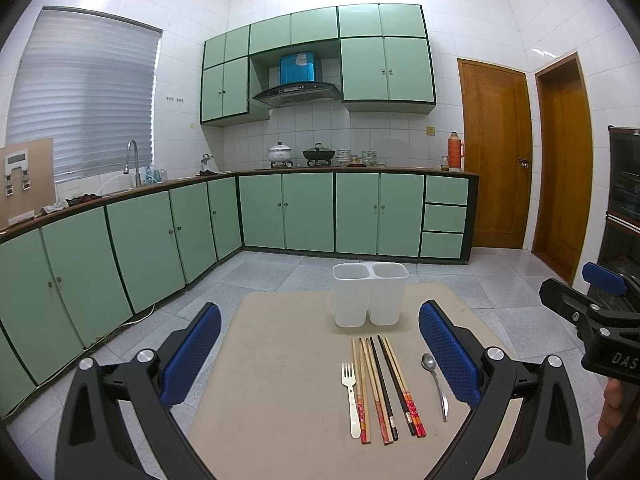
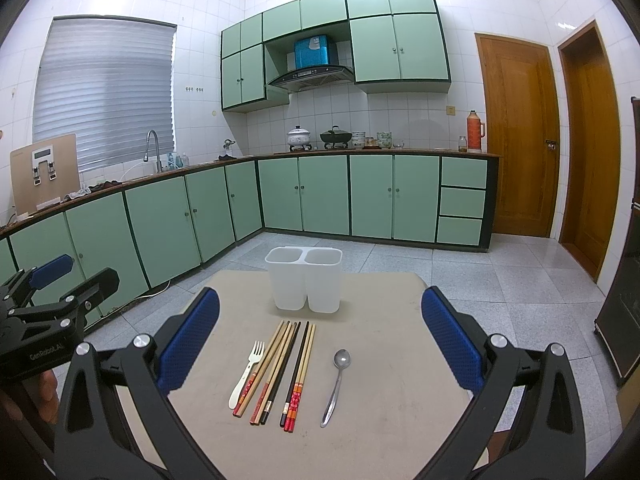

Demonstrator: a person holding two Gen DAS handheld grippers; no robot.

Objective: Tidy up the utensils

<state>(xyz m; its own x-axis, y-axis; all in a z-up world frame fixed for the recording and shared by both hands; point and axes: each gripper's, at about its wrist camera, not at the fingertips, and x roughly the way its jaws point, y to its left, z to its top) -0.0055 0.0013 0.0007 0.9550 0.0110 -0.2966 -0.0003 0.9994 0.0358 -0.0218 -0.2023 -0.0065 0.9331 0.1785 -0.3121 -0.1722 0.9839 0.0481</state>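
A white two-compartment holder (image 1: 370, 294) (image 2: 305, 285) stands empty at the far side of a beige table (image 1: 280, 380) (image 2: 392, 360). In front of it lie a white fork (image 1: 350, 398) (image 2: 248, 372), several chopsticks (image 1: 386, 390) (image 2: 280, 372) side by side, and a metal spoon (image 1: 436, 382) (image 2: 337, 384). My left gripper (image 1: 320, 354) is open and empty, above the table with the utensils between its fingers. My right gripper (image 2: 320, 344) is open and empty, held the same way. Each gripper shows at the edge of the other's view (image 1: 592, 312) (image 2: 60, 300).
Green floor cabinets (image 1: 160, 240) (image 2: 168, 220) and a counter with a sink, pots and a thermos run along the left and far walls. Two wooden doors (image 1: 500, 156) (image 2: 520, 136) stand at the right. A dark cabinet (image 1: 624, 200) stands at far right. Tiled floor surrounds the table.
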